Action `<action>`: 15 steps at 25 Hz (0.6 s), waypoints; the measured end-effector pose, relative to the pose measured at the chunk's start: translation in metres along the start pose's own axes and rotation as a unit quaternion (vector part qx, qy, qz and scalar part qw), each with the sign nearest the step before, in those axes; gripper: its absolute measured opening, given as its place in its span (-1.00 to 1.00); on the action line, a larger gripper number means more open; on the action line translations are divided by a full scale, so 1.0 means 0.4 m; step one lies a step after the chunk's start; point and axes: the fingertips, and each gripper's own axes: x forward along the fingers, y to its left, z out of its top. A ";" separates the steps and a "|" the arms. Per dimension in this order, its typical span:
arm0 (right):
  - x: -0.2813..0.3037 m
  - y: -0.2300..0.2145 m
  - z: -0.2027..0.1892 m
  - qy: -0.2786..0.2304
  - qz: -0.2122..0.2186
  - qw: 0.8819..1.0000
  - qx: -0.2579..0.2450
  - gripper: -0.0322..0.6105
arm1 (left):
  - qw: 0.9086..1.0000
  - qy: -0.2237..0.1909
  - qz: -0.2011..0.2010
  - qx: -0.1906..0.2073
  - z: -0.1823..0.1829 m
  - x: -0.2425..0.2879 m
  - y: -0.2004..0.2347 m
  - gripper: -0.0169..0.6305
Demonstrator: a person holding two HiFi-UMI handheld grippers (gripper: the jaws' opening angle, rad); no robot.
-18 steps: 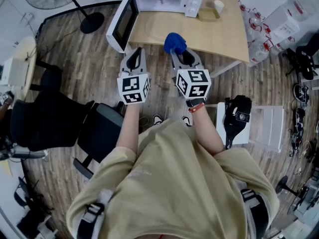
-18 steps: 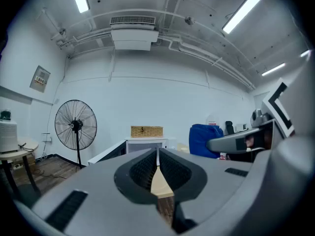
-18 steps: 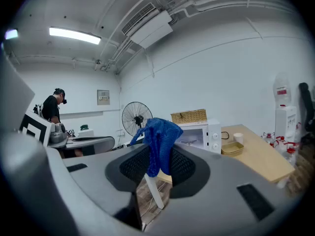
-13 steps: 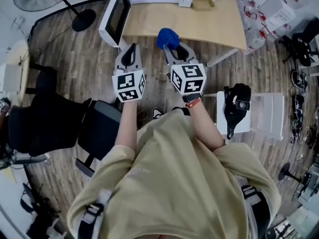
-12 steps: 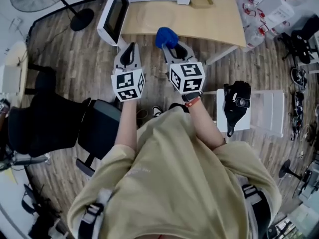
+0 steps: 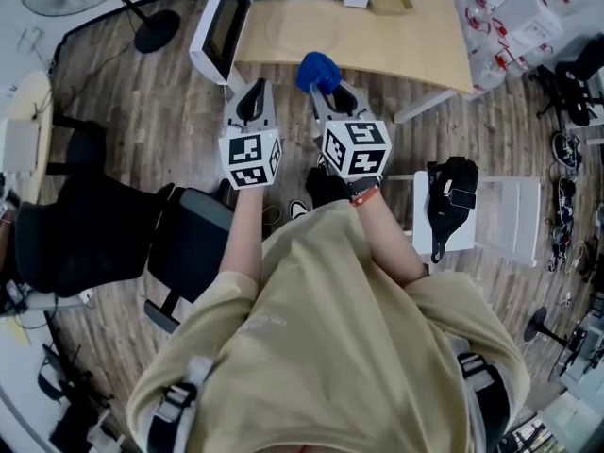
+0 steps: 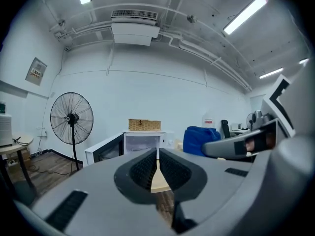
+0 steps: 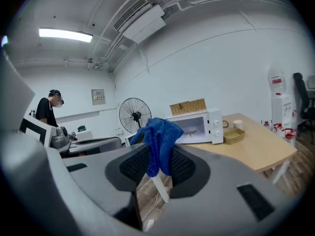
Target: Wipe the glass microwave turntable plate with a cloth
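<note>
Cloth, blue and bunched, hangs pinched in the right gripper, just short of the desk's near edge. Beside it on the left, the left gripper has its jaws pressed together on nothing.

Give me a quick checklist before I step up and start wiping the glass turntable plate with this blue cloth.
1. Grip on the blue cloth: ok, pinched in the right tongs.
2. Spare left tongs: ok, shut with nothing between them.
3. Open microwave door: ok, swung wide.
4. Both tongs over the wooden table: not ok, they seem to hang above the floor, short of its edge.
5. Sight of the turntable plate: cannot tell, I can't make it out on the table or inside the microwave.
</note>
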 end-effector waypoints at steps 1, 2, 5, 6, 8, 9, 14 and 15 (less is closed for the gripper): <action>0.017 -0.005 -0.004 0.002 0.001 1.000 0.003 -0.51 | 1.000 0.003 0.003 -0.002 -0.006 0.014 0.014 -0.84; 0.037 -0.010 -0.008 0.003 0.004 1.000 0.005 -0.51 | 1.000 0.005 0.006 -0.003 -0.013 0.028 0.029 -0.84; 0.107 -0.041 -0.006 0.004 0.008 1.000 0.014 -0.51 | 1.000 0.009 0.013 -0.001 -0.024 0.085 0.067 -0.84; 0.136 -0.060 0.001 0.005 0.009 1.000 0.017 -0.51 | 1.000 0.009 0.014 0.000 -0.023 0.113 0.076 -0.84; 0.204 -0.101 0.022 0.005 0.013 1.000 0.019 -0.51 | 1.000 0.006 0.016 0.001 -0.013 0.188 0.096 -0.84; 0.243 -0.122 0.037 0.005 0.017 1.000 0.019 -0.51 | 1.000 0.003 0.017 0.003 -0.004 0.231 0.108 -0.84; 0.436 -0.229 0.135 0.003 0.033 0.999 0.028 -0.51 | 1.000 -0.007 0.001 0.017 0.067 0.461 0.145 -0.84; 0.472 -0.249 0.152 0.004 0.037 0.999 0.030 -0.51 | 1.000 -0.008 -0.002 0.017 0.078 0.505 0.151 -0.84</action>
